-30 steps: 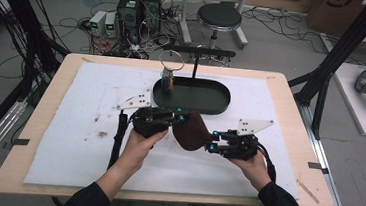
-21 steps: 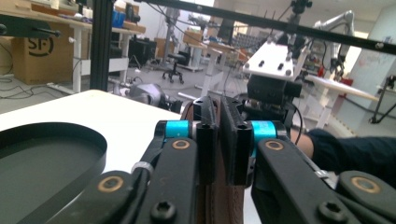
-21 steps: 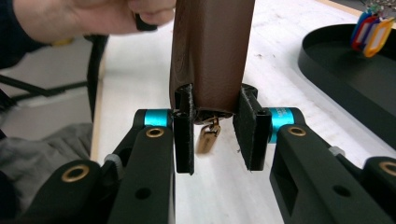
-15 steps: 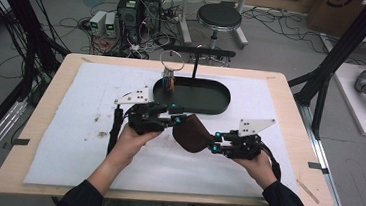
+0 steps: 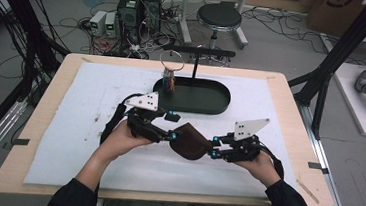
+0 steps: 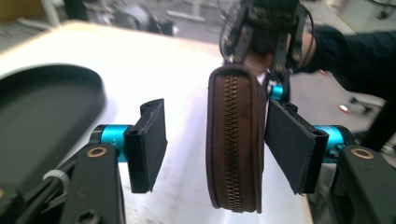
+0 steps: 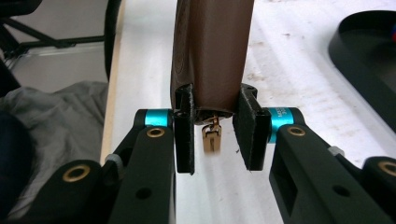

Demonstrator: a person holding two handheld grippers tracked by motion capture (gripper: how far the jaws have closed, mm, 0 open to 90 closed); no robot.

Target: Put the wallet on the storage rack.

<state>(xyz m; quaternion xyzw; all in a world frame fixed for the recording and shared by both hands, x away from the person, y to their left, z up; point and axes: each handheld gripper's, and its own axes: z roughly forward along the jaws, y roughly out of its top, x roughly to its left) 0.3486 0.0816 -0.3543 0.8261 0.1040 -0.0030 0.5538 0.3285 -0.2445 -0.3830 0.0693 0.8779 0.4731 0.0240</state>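
Brown zipped pouch [image 5: 191,141] (zipper closed), held on edge above white mat

No text, label or number can be read anywhere.

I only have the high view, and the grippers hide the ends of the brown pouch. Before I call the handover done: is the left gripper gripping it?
Observer: No. The left gripper's jaws have just been opening. In its own view the pouch stands between the pads, with a clear gap on one side.
Operator: So what holds it up?
Observer: The right gripper. Its view shows both pads pressed on the end of the pouch.
Operator: Is the zipper open?
Observer: No. The zipper runs closed along the edge that faces the left gripper's camera.
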